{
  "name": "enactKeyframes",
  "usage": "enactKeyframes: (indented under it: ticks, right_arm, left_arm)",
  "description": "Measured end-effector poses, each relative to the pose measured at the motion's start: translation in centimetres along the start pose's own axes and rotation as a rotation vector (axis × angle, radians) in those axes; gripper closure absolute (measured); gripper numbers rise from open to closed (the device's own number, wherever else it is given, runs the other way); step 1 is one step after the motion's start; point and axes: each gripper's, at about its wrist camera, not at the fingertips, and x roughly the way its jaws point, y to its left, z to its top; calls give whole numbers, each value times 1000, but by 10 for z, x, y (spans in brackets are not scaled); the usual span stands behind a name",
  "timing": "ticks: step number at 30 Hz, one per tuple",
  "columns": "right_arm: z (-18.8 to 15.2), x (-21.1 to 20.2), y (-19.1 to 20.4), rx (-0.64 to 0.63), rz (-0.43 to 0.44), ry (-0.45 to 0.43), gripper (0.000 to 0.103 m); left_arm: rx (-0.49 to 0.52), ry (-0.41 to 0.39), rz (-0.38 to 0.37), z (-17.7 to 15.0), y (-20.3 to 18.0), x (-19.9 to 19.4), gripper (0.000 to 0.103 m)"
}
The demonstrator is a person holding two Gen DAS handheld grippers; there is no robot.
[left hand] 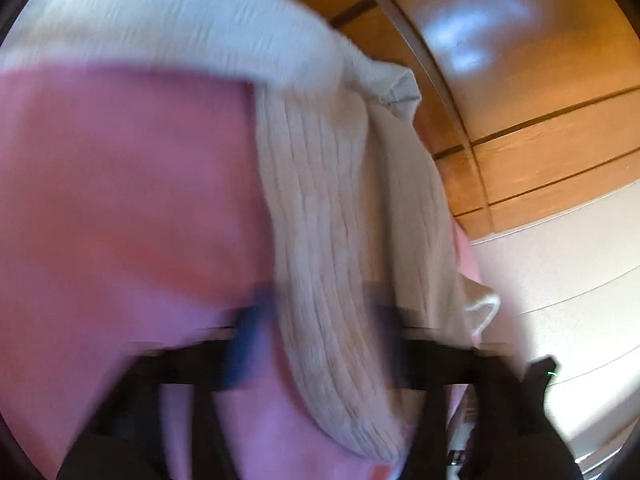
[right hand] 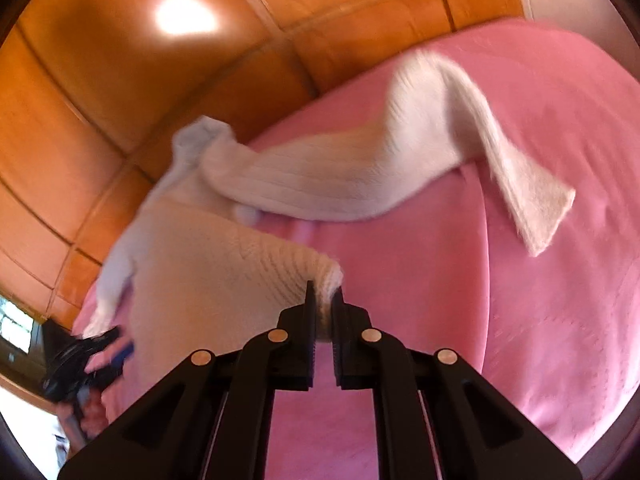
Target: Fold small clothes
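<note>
Both grippers pinching, left one blurry

The right gripper [right hand: 323,312] is clamping its two black fingers [right hand: 308,344] nearly together on a knit edge. The left gripper [left hand: 316,320] is smeared with blur, fingers [left hand: 244,340] straddling fabric; it's also showing low at the right wrist view's left edge [right hand: 100,344].

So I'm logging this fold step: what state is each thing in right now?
Sweater: lifted off the pink cloth at two edges, sleeve trailing.
Right gripper: shut on the sweater hem.
Left gripper: blurred, knit between its fingers, grip unclear.
Pink cloth: spread flat.
</note>
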Motion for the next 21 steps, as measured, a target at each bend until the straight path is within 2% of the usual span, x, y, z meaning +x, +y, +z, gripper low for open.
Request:
enactKeyframes:
  ticks: [2,4,6,7,8,11,16,21]
  right_arm:
    - [-5,12,-4,7,-13,21,97]
    - [-7,22,-6,15,-13,41,97]
    - [-10,14,-5,15,-3,39,97]
    - [-9,10,-2,12,7,30,97]
    - [-6,4,2,4,18,18,97]
    - [-1,-24,19,-44,70,-26,97]
    - [-2,-91,56,-155,187,-120,98]
    - [-26,-164,82,-242,289,-191,98]
  left_arm:
    - [-9,7,-41,-14,-2,5,29]
    - [20,-18,-22,-25,-11,12,29]
    - [57,6,-23,-28,-22,22,66]
    - [73,46,-21,-27,-26,29,98]
    - [104,46,26,-29,-31,30,98]
    - [161,17,34,-32,-42,7,99]
    - [217,-71,13,-21,-58,-77,99]
    - [240,-100,0,-29,-63,-174,99]
